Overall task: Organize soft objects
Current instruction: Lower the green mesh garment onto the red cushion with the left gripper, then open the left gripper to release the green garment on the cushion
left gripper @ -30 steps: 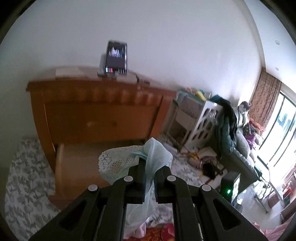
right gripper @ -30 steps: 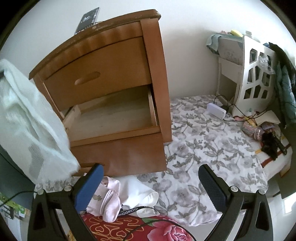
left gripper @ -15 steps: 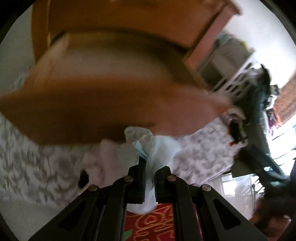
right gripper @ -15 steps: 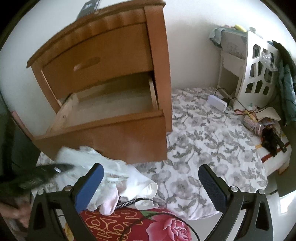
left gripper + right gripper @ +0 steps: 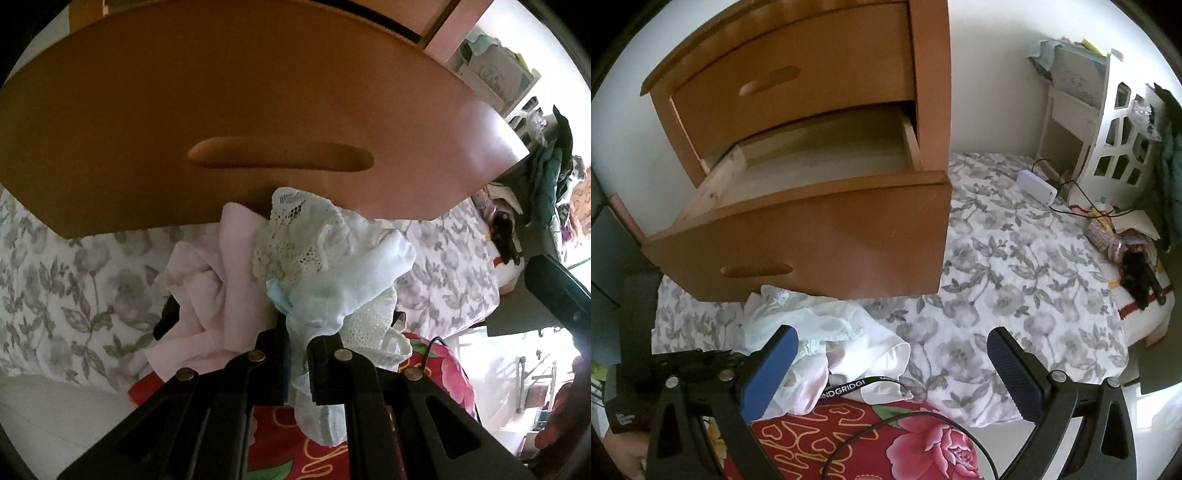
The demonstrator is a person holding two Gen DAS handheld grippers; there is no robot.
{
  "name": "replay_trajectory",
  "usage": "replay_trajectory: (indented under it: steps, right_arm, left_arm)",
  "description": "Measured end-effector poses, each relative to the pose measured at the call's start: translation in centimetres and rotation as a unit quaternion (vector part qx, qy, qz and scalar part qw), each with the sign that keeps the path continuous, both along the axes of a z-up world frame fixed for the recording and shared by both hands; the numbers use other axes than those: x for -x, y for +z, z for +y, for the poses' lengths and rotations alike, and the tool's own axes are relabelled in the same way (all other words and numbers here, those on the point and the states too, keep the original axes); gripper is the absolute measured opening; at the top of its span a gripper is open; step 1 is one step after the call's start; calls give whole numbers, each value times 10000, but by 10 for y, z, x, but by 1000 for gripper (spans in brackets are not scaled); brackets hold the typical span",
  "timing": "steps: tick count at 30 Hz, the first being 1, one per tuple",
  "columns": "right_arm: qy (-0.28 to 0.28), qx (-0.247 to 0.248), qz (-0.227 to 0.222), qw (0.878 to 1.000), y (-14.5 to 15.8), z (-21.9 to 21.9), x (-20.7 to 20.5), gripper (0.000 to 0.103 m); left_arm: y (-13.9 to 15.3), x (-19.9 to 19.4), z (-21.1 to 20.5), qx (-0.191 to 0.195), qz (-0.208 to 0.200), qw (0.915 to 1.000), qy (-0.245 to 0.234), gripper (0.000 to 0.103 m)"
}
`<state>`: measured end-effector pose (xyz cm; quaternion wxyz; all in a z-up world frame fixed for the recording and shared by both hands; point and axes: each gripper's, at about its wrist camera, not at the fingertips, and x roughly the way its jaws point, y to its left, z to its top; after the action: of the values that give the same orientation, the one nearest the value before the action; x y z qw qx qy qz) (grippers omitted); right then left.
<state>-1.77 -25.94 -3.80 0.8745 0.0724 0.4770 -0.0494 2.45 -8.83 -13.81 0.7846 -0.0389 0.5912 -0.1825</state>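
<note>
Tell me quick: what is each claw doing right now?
Left claw: closed on the pale green lace cloth.
Right claw: open, holding nothing, above the pile of clothes.

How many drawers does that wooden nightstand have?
2. The upper drawer is shut, with a slot handle. The lower drawer is pulled out above the clothes pile, and what shows of its inside is bare. Nothing suggests a third, though the cabinet's base is hidden.

Two wrist views, both tilted steeply down.
We face the drawer front [image 5: 258, 110] closely from the left, farther back from the right [image 5: 812, 236]; both share it.
</note>
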Motion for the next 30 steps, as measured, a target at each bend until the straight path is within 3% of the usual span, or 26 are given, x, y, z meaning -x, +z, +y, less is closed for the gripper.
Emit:
replay_trajectory:
  steps: [6,7,10,11,15,17,21,23,30]
  right_arm:
    - [27,51,36,10000,-1,4,-2,103]
    - [30,58,35,10000,0,4,-2,103]
    - [41,79,32,10000,1,6,-3,103]
    - [45,82,27,10000,1,7,-2,103]
    - [54,119,24,9999,3,10,-2,103]
    - [75,137,22,9999,4,13,-2,103]
    - [132,187,-16,9997,9,18,-2,103]
    - [158,217,-48,9996,12,21,-2,103]
    - [231,288,-95,9993,16,31,-3,103]
  left_arm:
    - [12,2,2,40,-20,10000,-10,10]
    - [15,2,3,21,-26,10000,-7,16]
    - [22,3,7,-65,23,10000,32,52]
    - [24,3,9,-77,33,9999,57,56]
    - [31,2,22,-46,93,9996,264,58]
    - [37,1,29,-63,60,9992,397,65]
    - [50,-1,43,-47,-111,9982,587,72]
    - [55,-3,51,-46,-198,9972,723,84]
    - [66,-6,73,-317,-632,9914,1101,93]
